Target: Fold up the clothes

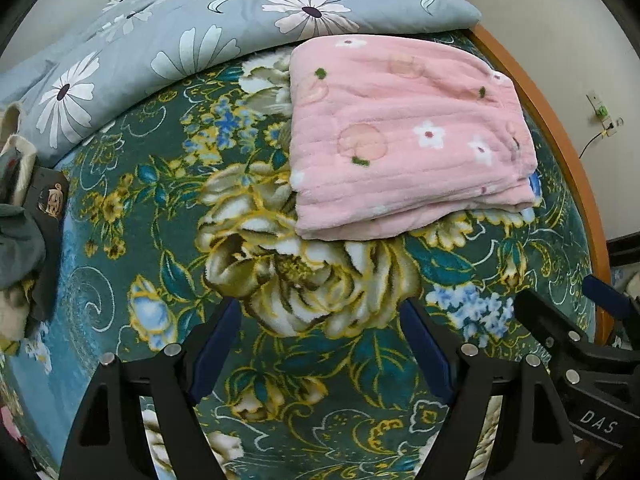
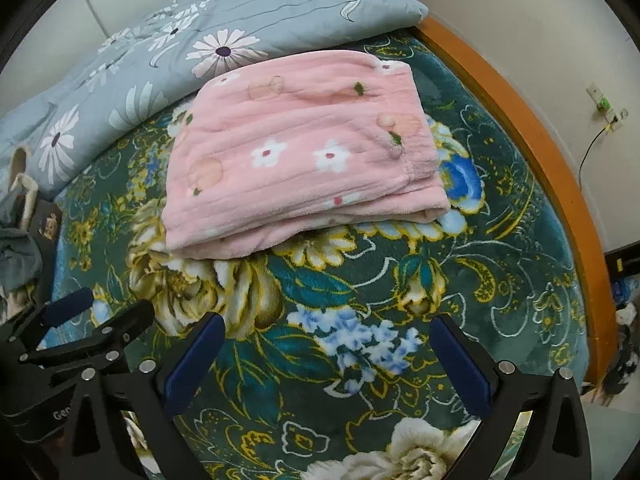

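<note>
Here we see the pink fleece garment (image 1: 408, 136) lying folded into a compact rectangle on the green floral blanket (image 1: 248, 264) that covers the bed, toward the far side near the blue daisy-print quilt (image 1: 168, 32) and just inside the orange wooden bed frame (image 1: 560, 152). We hold the left gripper (image 1: 320, 348) above bare blanket with its jaws spread wide and nothing between them; the right gripper (image 2: 328, 360) hovers beside it, likewise wide open and empty. Neither touches the garment, which rests apart from both. We judge the folding of this piece to be complete, or nearly so, its layered edges visible along the near side. At the left margin a heap of grey and cream clothes (image 1: 20, 240) lies unsorted. The next move, we judge, calls for reaching to that heap, pinching one item and spreading it flat on the open blanket.
</note>
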`<state>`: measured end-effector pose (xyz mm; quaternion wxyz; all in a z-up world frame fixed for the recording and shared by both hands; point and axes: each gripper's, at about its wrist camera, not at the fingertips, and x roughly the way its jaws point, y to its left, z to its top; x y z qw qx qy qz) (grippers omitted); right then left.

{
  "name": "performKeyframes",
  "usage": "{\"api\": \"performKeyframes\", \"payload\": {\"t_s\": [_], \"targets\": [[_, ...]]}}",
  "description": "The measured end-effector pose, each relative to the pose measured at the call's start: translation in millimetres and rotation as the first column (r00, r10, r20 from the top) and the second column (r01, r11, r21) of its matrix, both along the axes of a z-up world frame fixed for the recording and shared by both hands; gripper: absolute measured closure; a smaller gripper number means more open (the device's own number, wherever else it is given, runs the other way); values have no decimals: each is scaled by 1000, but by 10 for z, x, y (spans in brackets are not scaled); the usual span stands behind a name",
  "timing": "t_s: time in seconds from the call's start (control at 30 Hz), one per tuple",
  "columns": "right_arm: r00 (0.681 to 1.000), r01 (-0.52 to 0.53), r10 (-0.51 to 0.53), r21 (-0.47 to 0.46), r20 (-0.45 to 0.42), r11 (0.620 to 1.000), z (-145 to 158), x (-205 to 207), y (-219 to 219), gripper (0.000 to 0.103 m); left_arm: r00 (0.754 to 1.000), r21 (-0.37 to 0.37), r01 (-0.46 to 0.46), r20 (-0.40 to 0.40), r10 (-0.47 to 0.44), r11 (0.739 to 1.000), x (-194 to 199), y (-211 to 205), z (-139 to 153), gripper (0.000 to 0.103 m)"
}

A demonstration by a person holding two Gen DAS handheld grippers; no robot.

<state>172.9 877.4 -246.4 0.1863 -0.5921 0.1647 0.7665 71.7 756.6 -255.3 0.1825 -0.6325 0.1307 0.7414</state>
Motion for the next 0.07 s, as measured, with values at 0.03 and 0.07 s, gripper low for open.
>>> {"api": "performKeyframes", "payload": {"t_s": [0.03,0.07], "targets": [[1000,0,0,-8,-5,1000,-13,1,19,0,1000,-8,-6,0,6,1000,-1,16,-1,21],[1000,-3,3,-15,-12,1000,-25,-1,37,0,1000,-15,-15,0,15,1000,-3,27,-5,21]]}}
